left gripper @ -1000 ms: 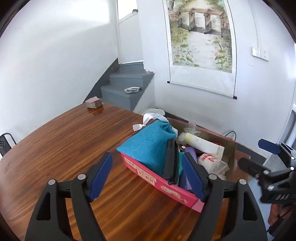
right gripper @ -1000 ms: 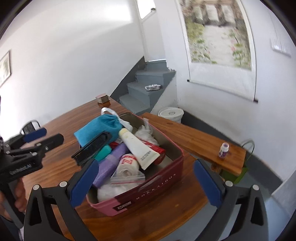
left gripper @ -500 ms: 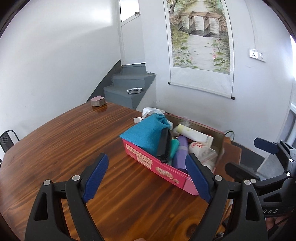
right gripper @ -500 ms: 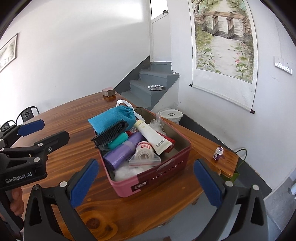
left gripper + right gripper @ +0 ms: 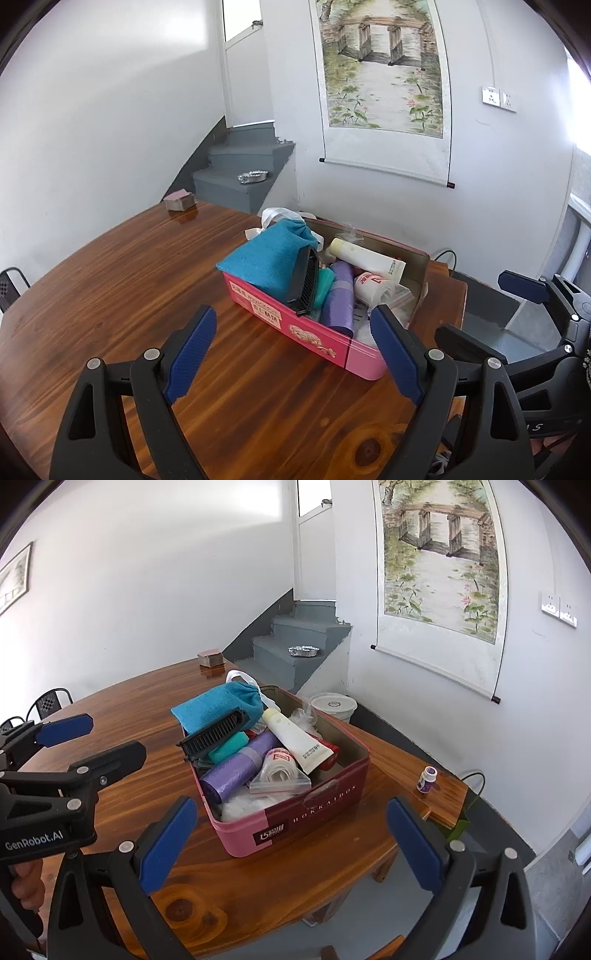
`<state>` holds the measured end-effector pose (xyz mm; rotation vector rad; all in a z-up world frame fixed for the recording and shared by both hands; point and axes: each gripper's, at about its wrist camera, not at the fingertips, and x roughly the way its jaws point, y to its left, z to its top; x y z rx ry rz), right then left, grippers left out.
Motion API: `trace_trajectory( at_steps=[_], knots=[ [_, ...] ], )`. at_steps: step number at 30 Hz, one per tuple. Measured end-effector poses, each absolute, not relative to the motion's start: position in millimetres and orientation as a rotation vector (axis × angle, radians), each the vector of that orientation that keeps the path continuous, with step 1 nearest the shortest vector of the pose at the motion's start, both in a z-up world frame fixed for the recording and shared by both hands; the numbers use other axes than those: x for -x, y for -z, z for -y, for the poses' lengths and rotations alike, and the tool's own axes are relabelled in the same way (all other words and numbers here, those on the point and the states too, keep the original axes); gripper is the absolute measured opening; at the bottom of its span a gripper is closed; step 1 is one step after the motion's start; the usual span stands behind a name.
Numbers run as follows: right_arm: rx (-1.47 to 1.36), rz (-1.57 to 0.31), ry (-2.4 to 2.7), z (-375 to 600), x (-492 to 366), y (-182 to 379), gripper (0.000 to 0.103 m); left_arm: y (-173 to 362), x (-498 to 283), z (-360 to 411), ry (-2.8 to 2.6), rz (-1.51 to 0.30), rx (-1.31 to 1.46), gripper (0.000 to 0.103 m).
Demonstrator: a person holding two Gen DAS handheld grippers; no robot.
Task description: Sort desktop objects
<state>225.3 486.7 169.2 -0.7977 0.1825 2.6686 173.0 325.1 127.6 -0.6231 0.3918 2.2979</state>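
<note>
A pink tin box point(image 5: 295, 326) point(image 5: 295, 823) stands on the round wooden table point(image 5: 110, 295). It holds a teal cloth pouch point(image 5: 269, 258) point(image 5: 218, 705), a black comb point(image 5: 306, 282) point(image 5: 214, 733), a purple roll point(image 5: 338, 299) point(image 5: 236, 771), a white tube point(image 5: 369, 256) point(image 5: 295, 738) and a bagged white roll point(image 5: 280, 771). My left gripper point(image 5: 295, 354) is open and empty, short of the box. My right gripper point(image 5: 291, 845) is open and empty, in front of the box's near end.
A small brown box point(image 5: 180, 199) sits at the table's far edge. A small purple-labelled bottle point(image 5: 426, 778) stands on a wooden bench point(image 5: 406, 768) right of the table. A white bucket point(image 5: 333, 706), grey stairs point(image 5: 240, 177) and a chair point(image 5: 50, 703) lie beyond.
Both grippers have pulled back and up from the box, which now looks smaller and farther. Both stay open and empty. The box's contents have not moved.
</note>
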Motion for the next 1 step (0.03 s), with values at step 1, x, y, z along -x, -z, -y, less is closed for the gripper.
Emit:
trace_trajectory(
  at_steps=[1],
  knots=[
    [0.799,-0.184,-2.668,-486.8,-225.1,-168.6,0.103,-127.4,-172.5,-325.7,-2.291,-0.400,0.625,0.088]
  ],
)
